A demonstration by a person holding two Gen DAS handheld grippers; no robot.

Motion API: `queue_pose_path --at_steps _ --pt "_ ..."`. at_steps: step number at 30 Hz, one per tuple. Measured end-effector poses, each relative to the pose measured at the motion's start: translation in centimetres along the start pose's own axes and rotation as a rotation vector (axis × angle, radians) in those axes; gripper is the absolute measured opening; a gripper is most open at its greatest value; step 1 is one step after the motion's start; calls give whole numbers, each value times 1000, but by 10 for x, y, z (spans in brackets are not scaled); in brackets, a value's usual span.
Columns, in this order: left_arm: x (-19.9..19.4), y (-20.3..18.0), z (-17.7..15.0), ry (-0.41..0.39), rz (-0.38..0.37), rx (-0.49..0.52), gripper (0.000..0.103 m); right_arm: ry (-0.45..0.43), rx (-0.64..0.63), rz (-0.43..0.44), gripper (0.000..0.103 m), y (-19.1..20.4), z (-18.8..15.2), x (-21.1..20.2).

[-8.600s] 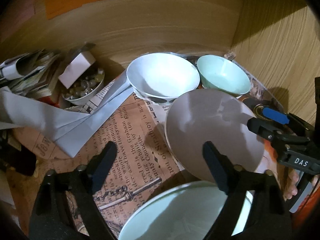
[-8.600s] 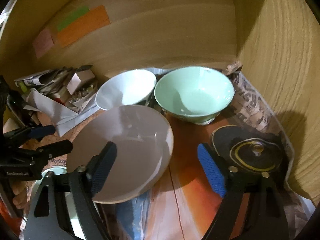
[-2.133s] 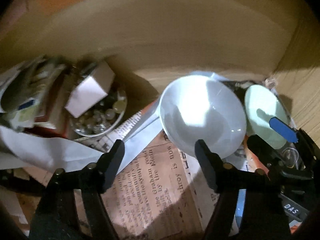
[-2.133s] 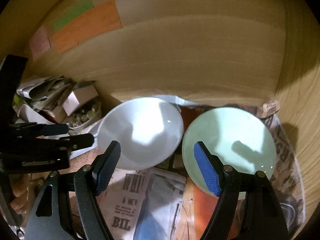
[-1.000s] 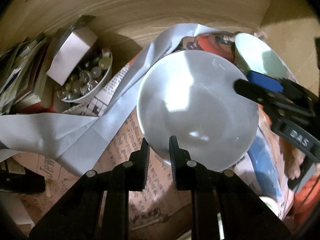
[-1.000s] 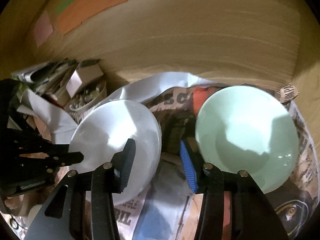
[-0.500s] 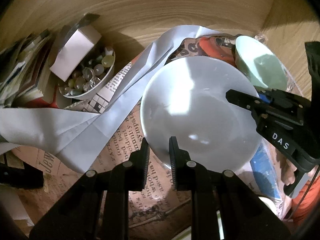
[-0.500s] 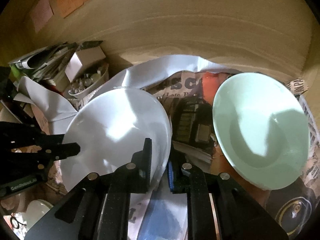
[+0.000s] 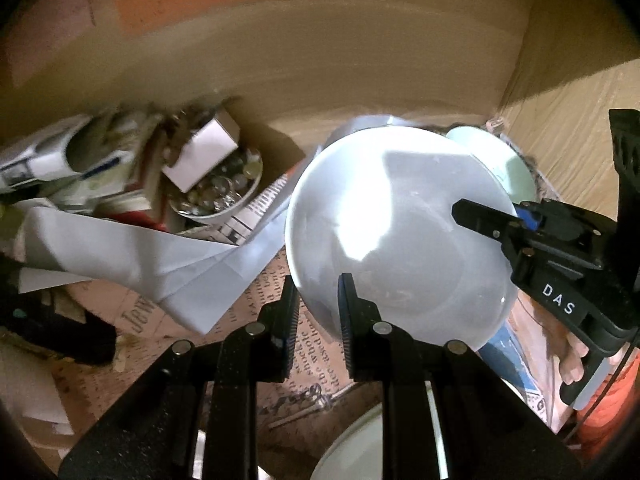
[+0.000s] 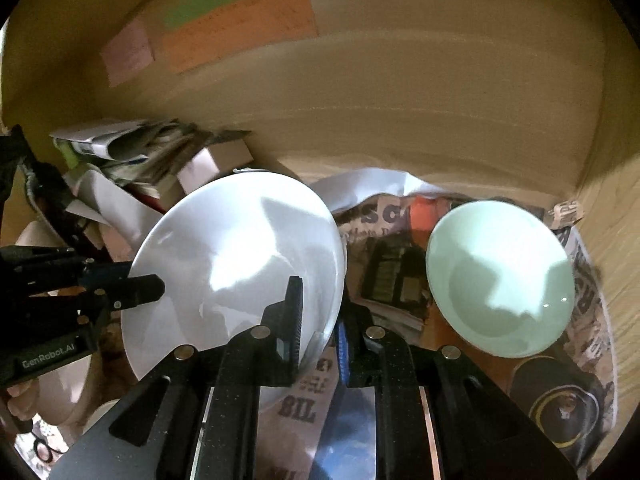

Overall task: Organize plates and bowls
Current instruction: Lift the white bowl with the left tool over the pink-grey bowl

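Note:
A white bowl [image 9: 400,236] is held off the paper-lined shelf by both grippers. My left gripper [image 9: 318,312] is shut on its near-left rim. My right gripper [image 10: 320,320] is shut on its right rim, and it shows at the right of the left wrist view [image 9: 516,220]. The same white bowl [image 10: 240,256] fills the left of the right wrist view, tilted. A pale green bowl [image 10: 500,280] sits on the newspaper at the right, apart from the white one; its edge shows behind the white bowl [image 9: 516,168]. Another pale dish rim [image 9: 352,448] lies below my left gripper.
A small bowl of glass marbles [image 9: 216,188] with a white box [image 9: 200,152] on it stands at the back left beside stacked papers [image 9: 72,160]. A folded white sheet [image 9: 140,248] lies across the newspaper. Wooden walls close the back and right. A dark round lid [image 10: 560,404] lies at the right.
Both grippers have lifted the white bowl up and tilted it. The right gripper has stayed shut on its rim. The green bowl has stayed on the newspaper.

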State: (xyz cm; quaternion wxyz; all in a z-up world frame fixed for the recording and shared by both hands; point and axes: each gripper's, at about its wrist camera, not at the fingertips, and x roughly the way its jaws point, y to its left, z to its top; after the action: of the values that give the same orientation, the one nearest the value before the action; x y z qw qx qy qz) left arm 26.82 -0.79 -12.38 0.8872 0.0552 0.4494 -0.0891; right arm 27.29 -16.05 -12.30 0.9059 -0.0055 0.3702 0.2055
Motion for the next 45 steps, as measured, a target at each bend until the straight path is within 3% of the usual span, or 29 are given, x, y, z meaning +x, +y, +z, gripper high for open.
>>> queue_pose_path --at_steps 13,23,45 --pt "-52 3 -31 -98 19 -22 19 -61 -42 12 13 38 -9 -41" --pt "-86 22 -67 -127 38 -53 19 -78 -77 44 13 73 -22 -55" --pt "-134 87 -148 -152 122 -183 19 -29 -190 154 14 161 -51 -44"
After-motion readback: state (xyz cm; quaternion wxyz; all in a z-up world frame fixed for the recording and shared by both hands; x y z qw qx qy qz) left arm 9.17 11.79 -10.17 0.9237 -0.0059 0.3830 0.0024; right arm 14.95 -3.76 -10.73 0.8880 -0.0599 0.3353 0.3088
